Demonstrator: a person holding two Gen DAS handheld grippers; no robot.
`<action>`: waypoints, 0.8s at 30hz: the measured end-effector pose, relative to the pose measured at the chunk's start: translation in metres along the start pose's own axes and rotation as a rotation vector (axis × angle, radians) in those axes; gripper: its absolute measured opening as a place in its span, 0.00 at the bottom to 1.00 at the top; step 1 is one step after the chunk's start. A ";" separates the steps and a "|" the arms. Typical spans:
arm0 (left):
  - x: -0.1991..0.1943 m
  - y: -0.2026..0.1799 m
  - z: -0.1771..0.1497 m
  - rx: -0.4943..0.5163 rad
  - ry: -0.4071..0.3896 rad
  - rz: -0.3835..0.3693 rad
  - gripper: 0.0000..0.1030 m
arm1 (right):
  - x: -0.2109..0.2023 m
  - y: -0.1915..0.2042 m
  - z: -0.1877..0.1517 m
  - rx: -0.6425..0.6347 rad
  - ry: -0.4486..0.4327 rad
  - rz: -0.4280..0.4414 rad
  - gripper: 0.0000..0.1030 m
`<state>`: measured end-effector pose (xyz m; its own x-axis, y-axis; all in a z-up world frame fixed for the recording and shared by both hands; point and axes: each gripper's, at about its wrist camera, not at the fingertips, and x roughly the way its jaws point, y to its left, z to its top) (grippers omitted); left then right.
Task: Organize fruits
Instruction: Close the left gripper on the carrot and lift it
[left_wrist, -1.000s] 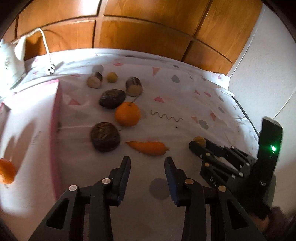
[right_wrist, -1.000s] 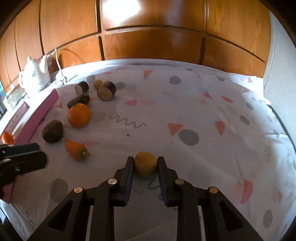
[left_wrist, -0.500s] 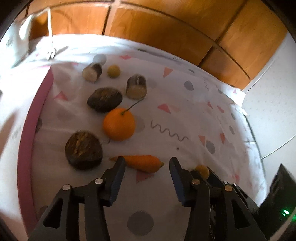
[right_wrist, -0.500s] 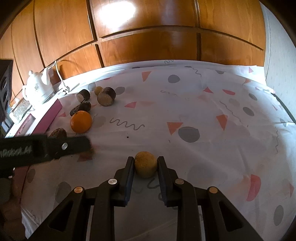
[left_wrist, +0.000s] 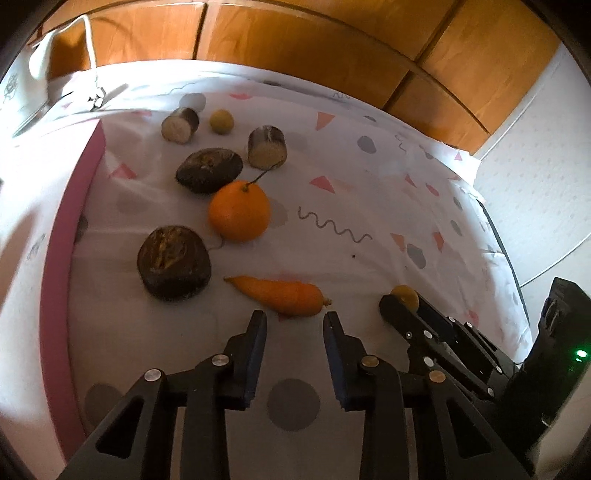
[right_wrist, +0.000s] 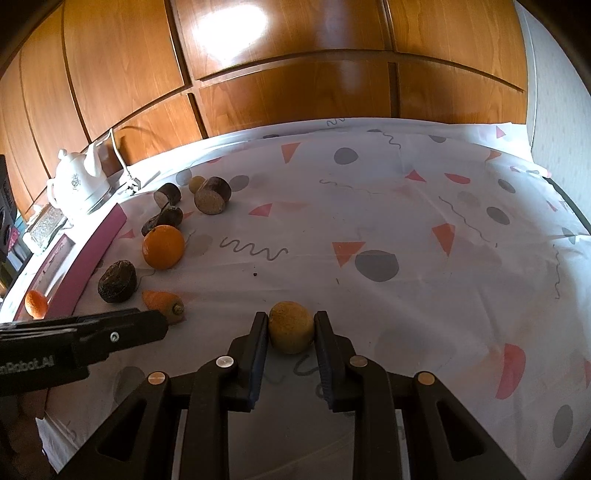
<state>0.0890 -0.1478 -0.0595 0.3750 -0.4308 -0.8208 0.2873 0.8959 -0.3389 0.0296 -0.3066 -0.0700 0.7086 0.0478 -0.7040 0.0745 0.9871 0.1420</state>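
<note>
An orange carrot (left_wrist: 280, 293) lies on the patterned cloth just ahead of my left gripper (left_wrist: 294, 316). Its jaws are closing, and only bare cloth shows between the pads. Beyond the carrot sit a round orange (left_wrist: 239, 210) and two dark brown fruits (left_wrist: 173, 262) (left_wrist: 208, 170). Further back are two cut brown pieces (left_wrist: 267, 147) (left_wrist: 180, 125) and a small yellow ball (left_wrist: 221, 122). My right gripper (right_wrist: 291, 315) is shut on a small yellow fruit (right_wrist: 290, 328) resting on the cloth. That fruit (left_wrist: 406, 293) also shows to the right of the carrot.
A pink-rimmed tray (left_wrist: 55, 258) runs along the left side, with another orange (right_wrist: 36, 303) inside it. A white teapot (right_wrist: 79, 179) and its cord stand at the back left. Wooden panels close off the far side, and a white wall stands on the right.
My left gripper has moved forward and down to the carrot; its jaws widened, then narrowed again. The right gripper has stayed put on the yellow fruit.
</note>
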 end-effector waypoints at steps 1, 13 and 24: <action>-0.003 -0.001 -0.002 0.005 -0.004 0.008 0.31 | 0.000 0.000 0.000 0.002 0.000 0.002 0.24; -0.006 -0.045 0.000 0.589 0.012 0.102 0.49 | -0.001 -0.004 -0.001 0.032 -0.007 0.030 0.24; 0.018 -0.038 0.013 0.688 0.072 0.109 0.49 | 0.000 -0.006 -0.001 0.040 -0.008 0.038 0.24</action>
<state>0.0961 -0.1911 -0.0560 0.3810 -0.3132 -0.8699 0.7532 0.6508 0.0956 0.0280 -0.3123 -0.0717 0.7169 0.0842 -0.6921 0.0747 0.9777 0.1964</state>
